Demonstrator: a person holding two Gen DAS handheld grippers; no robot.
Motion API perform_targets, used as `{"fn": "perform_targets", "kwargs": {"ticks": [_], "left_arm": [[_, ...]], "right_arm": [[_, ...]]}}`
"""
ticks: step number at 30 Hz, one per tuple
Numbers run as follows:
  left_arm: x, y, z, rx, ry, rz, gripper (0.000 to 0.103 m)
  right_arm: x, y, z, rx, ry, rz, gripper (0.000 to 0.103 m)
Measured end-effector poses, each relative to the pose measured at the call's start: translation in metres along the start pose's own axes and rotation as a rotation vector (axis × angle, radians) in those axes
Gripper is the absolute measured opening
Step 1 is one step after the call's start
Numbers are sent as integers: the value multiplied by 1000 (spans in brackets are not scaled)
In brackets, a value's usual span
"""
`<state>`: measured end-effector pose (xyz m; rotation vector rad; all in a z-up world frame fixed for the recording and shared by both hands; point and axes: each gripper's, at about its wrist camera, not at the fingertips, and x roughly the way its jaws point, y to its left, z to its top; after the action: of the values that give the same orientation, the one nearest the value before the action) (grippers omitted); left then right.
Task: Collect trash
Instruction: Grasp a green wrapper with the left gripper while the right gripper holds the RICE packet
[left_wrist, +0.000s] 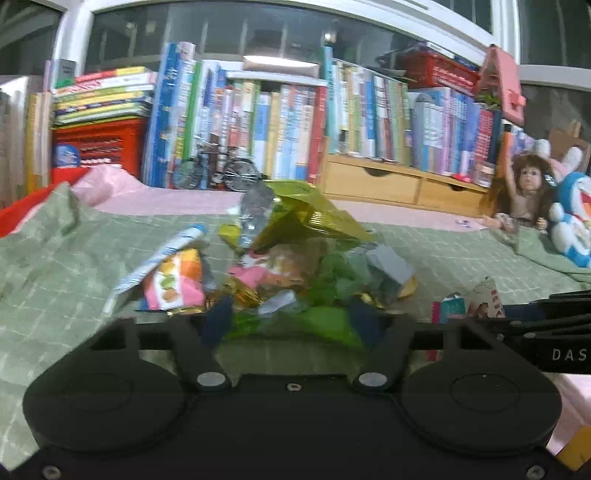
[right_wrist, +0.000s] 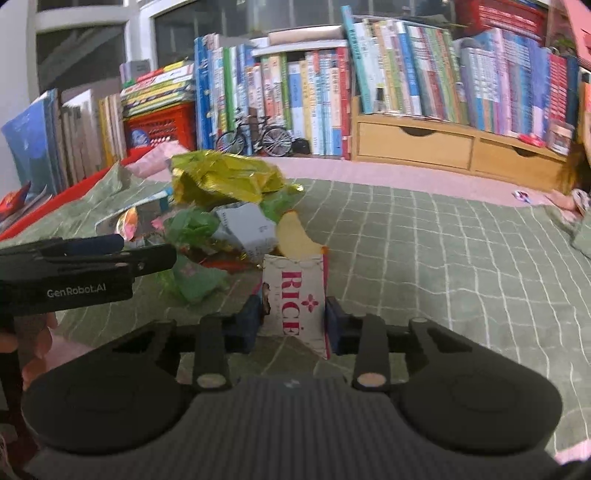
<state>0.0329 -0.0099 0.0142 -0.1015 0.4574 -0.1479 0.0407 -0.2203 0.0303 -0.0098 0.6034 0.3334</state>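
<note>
In the right wrist view the right gripper (right_wrist: 293, 319) sits at lower centre, its two blue pads narrowed onto the sides of a white paper snack packet printed with red "RICE" lettering (right_wrist: 295, 299), which stands upright between them; the pads look pressed against it, so I judge it gripped. In the left wrist view the left gripper (left_wrist: 291, 325) is at lower centre, its jaws partly closed around crumpled translucent green plastic film (left_wrist: 325, 321) at the near edge of the litter; blur hides whether the pads truly bite, though the film fills the gap. Just beyond lies the heap of mixed wrappers (left_wrist: 280, 258), topped by a crinkled gold foil bag (left_wrist: 310, 214), with a pink-and-orange patterned sachet (left_wrist: 177, 280) at its left, all on a pale green checked cloth (right_wrist: 443, 258). Across the top of both frames runs a row of upright books (right_wrist: 406, 74). The step in hand reads as seizing pieces, one per gripper. Next each piece must be lifted clear without dragging neighbours, then carried to a collecting place; I can identify no bin for certain here.
</note>
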Motion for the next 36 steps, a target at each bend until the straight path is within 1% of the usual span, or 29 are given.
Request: {"fn": "perform_targets", "kwargs": {"ticks": [1,3,4,5,6,7,8,11,13,15,16,17,19,20,21,23,24,26,27,28,30,31,32,36], "left_arm": [[1,-1,0,3,8,-14,42],[2,-3,-1,17,22,-18,34],[2,-5,-2,27,25,-11,24],[2,-8,-2,38,27,-5,18],[1,-9,-2,45,28,-1,17],[-1,-11,-3,49,26,-1,14],[-3,-12,-4,52,26,-4,7],[-11,-15,-5,49,43,-30,6],[-18,-18,-6,60,33,-44,7],[-23,-23,-6,99,-3,-38,12],[-24,-26,-6,127,-29,-29,18],[-22,-27,-5,143,-37,-13,34],[-14,-29,-3,160,-24,-5,56],[-7,-29,-3,160,-6,-7,54],[0,-29,-2,149,26,-3,54],[12,-25,1,125,81,-22,55],[15,-24,3,109,93,-34,56],[19,-20,4,95,101,-56,63],[21,-20,5,91,111,-60,63],[22,-19,4,92,116,-59,62],[19,-24,3,130,122,-35,48],[17,-27,2,156,117,-18,31],[15,-30,1,172,120,-16,21],[3,-36,-1,166,143,-48,19]], "right_arm": [[-2,-2,-1,7,-4,-1,39],[-6,-3,-3,18,-8,-4,39],[-8,-4,-3,22,-10,-4,39],[-9,-5,-5,25,-12,-4,39],[-11,-5,-6,30,-14,-5,39],[-13,-6,-6,35,-16,-7,39],[-15,-8,-7,41,-18,-7,39],[-21,-10,-8,60,-25,-17,39],[-25,-13,-9,72,-29,-20,39],[-29,-16,-9,78,-33,-26,39],[-31,-17,-9,79,-35,-30,39],[-32,-18,-9,80,-36,-34,39],[-33,-20,-9,89,-35,-39,39],[-34,-21,-10,95,-33,-40,39],[-34,-23,-10,100,-32,-40,39],[-34,-23,-12,103,-29,-45,39],[-33,-23,-13,103,-27,-47,39],[-33,-24,-15,107,-19,-45,39],[-33,-25,-16,110,-15,-45,39],[-33,-25,-16,115,-12,-43,39],[-33,-26,-18,121,-10,-43,39],[-34,-27,-18,123,-10,-42,39],[-35,-27,-18,125,-11,-42,39],[-37,-28,-18,129,-15,-44,39]]}}
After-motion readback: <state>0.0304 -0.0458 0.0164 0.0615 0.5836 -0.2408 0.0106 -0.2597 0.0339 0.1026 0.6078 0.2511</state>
